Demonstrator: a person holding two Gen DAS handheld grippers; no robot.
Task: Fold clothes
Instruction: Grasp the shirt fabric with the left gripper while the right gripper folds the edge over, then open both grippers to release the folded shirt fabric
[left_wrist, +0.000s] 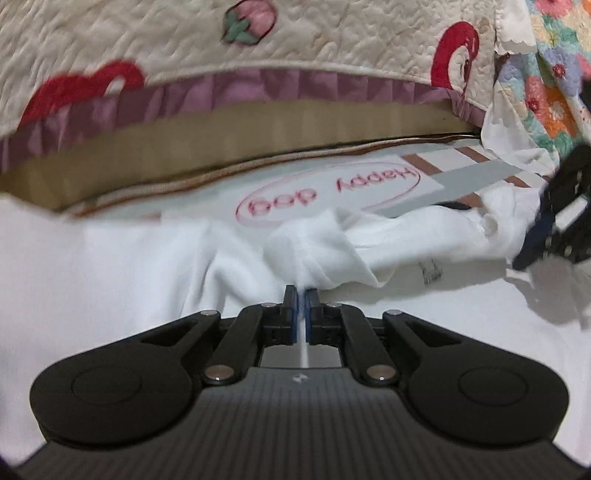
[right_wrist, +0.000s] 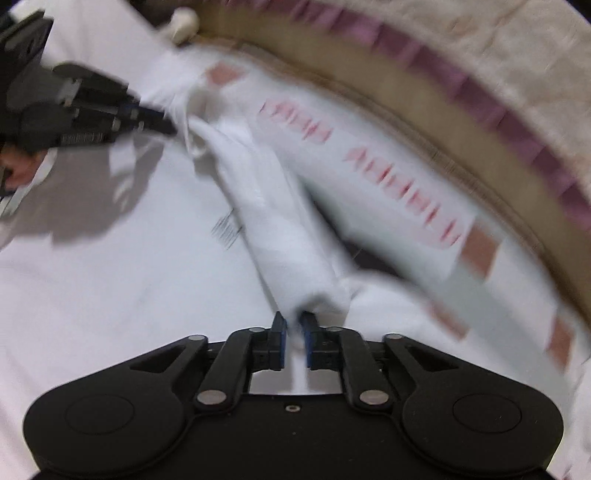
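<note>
Left tool (left_wrist: 301, 295) and right tool (right_wrist: 294, 320) each pinch one end of the white garment (right_wrist: 269, 206), stretched lengthwise between them.

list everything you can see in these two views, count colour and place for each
white cloth garment: one, white, bunched on the white surface, each end pinched by a set of tongs
white printed sheet with a pink "Happy dog" oval: one, white with pink lettering and brown and grey blocks, behind the garment
cream quilted cover with red and pink fruit print and purple frill: one, hanging at the back
floral patchwork fabric: one, multicoloured, far right of the left wrist view
left tongs: one, black with blue pads, shut on the garment
right tongs: one, black with blue pads, shut on the garment
</note>
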